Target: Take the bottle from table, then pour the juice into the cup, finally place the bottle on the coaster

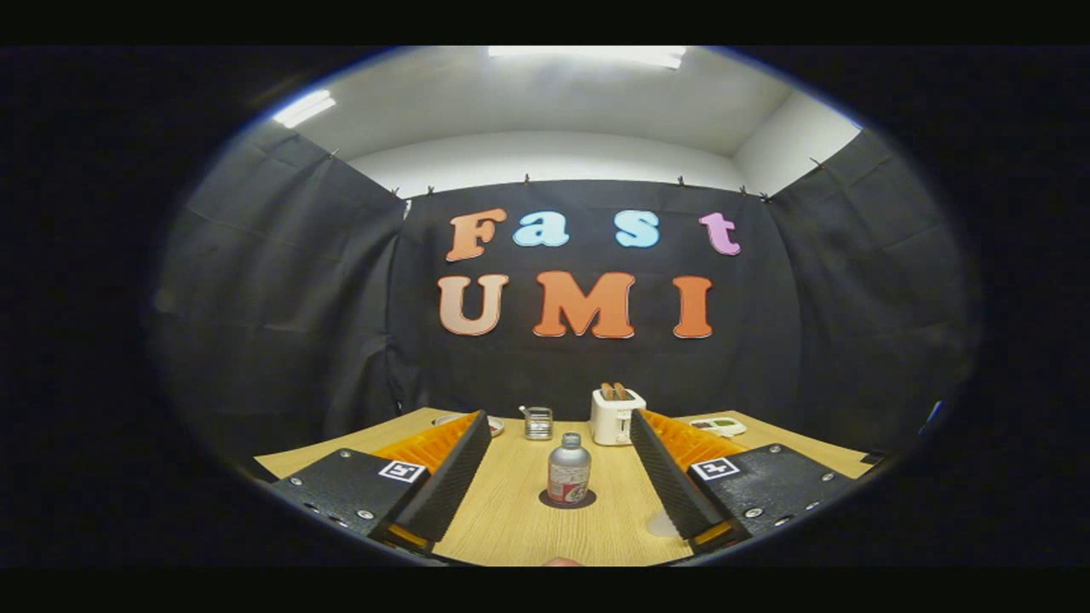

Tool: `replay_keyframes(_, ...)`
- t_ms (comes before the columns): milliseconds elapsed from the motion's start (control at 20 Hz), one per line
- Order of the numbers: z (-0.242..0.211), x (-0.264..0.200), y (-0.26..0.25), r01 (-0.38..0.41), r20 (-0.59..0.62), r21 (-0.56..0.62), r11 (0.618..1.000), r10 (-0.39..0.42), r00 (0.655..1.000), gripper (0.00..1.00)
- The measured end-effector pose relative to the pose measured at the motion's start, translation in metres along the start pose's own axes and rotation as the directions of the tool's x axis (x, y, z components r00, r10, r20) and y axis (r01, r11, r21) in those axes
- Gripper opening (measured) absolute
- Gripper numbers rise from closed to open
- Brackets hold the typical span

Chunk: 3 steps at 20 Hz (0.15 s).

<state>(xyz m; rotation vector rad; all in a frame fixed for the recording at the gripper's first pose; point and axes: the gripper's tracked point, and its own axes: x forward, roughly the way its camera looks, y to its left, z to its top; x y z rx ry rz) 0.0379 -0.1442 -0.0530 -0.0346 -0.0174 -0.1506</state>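
A small silver bottle (569,468) with a red-and-white label stands upright on a dark round coaster (547,500) on the wooden table (511,528). It lies between the lines of my two fingers, apart from both. My gripper (559,426) is open, its fingers spread wide on either side with nothing held. A small glass cup (537,422) with a handle stands farther back, beyond the bottle and a little to its left.
A white toaster (615,415) with two slices in it stands at the back, right of the cup. A plate (494,423) peeks out behind the left finger. A small white device (719,425) lies at the back right. Black cloth walls close the booth.
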Motion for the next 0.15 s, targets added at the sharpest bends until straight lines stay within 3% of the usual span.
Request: replay_keyframes(150, 0.0002, -0.0055, 0.0045, 0.002, -0.004, 0.014, 1.000, -0.002, 1.000, 0.97)
